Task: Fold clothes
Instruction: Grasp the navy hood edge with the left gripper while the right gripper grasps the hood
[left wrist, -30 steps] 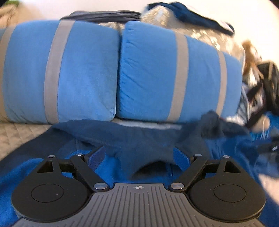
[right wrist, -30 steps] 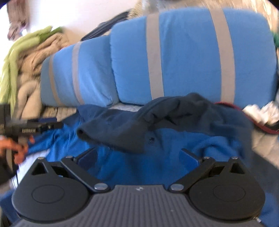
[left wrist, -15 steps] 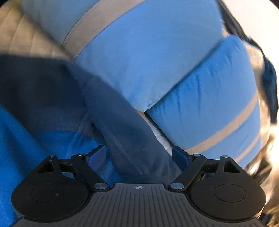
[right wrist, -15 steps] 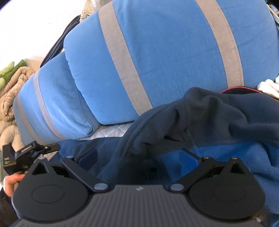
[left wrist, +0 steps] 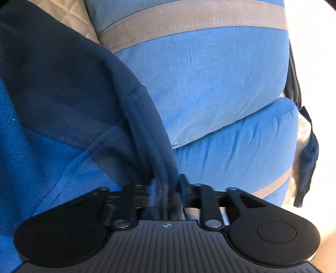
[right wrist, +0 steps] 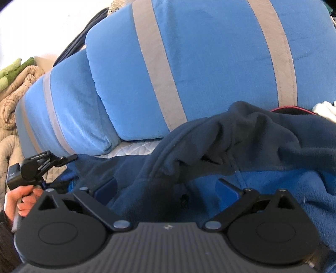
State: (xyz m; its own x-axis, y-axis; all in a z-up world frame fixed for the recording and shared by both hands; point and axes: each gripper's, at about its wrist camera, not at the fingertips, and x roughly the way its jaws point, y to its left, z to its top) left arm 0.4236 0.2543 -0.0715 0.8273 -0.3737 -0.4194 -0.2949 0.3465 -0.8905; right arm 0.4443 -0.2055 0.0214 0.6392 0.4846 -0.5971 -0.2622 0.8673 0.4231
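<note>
A fleece garment in bright blue with navy shoulders and collar lies crumpled on the bed in front of two blue pillows. My left gripper is shut on a bunched navy edge of the fleece, which runs up from between its pads. In the right wrist view the same fleece is heaped ahead, and my right gripper stands open with the navy collar fold lying between its blue pads, not pinched. The left gripper and the hand that holds it show at the left of that view.
Two blue pillows with grey stripes lean against the wall right behind the fleece. A quilted beige bed cover lies underneath. Beige and green bedding is piled at the left. Dark clothes hang behind the pillows.
My left gripper has closed on the navy edge of the fleece; it was open half a second ago. The right gripper has moved closer to the collar fold and stays open.
</note>
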